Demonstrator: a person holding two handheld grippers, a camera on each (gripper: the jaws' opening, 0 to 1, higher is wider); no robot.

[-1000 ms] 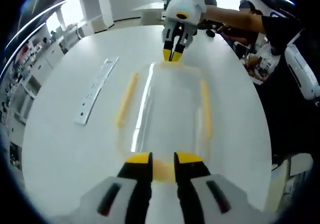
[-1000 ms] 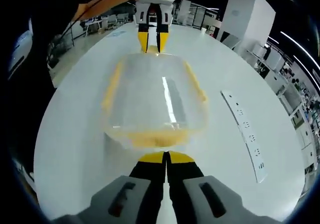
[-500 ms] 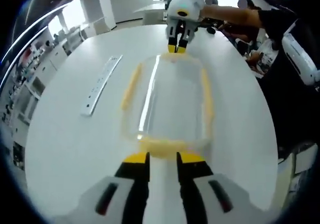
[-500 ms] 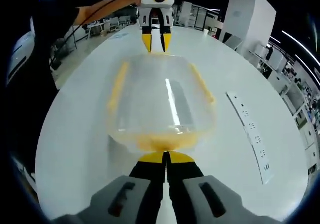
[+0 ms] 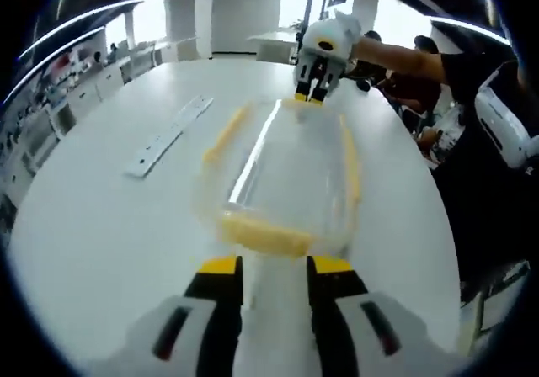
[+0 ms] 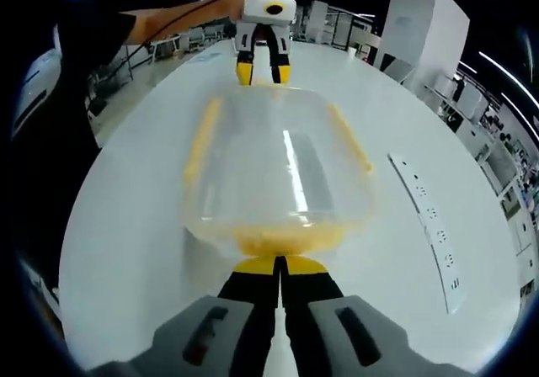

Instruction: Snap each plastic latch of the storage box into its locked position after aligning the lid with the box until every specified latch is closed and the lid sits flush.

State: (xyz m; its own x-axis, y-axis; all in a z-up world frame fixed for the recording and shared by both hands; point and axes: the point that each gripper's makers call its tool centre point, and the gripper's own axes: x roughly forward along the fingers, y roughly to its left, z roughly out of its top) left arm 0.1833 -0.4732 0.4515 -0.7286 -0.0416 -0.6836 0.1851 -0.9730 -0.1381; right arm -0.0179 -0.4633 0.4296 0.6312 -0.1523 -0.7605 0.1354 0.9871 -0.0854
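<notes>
Fingertips (image 5: pixel 221 266) over white table (image 5: pixel 93 225), open-plan office

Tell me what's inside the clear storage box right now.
Through the clear lid the storage box looks empty; only the white table and glare show through. The yellow latches along its edges hide what lies directly behind them.

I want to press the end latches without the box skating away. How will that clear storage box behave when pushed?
The storage box looks empty and thin-walled, so it is probably light. It sits on a smooth white table, so a sideways push would likely slide it. Its clear lid may flex a little under pressure; the low, wide shape makes tipping unlikely.
</notes>
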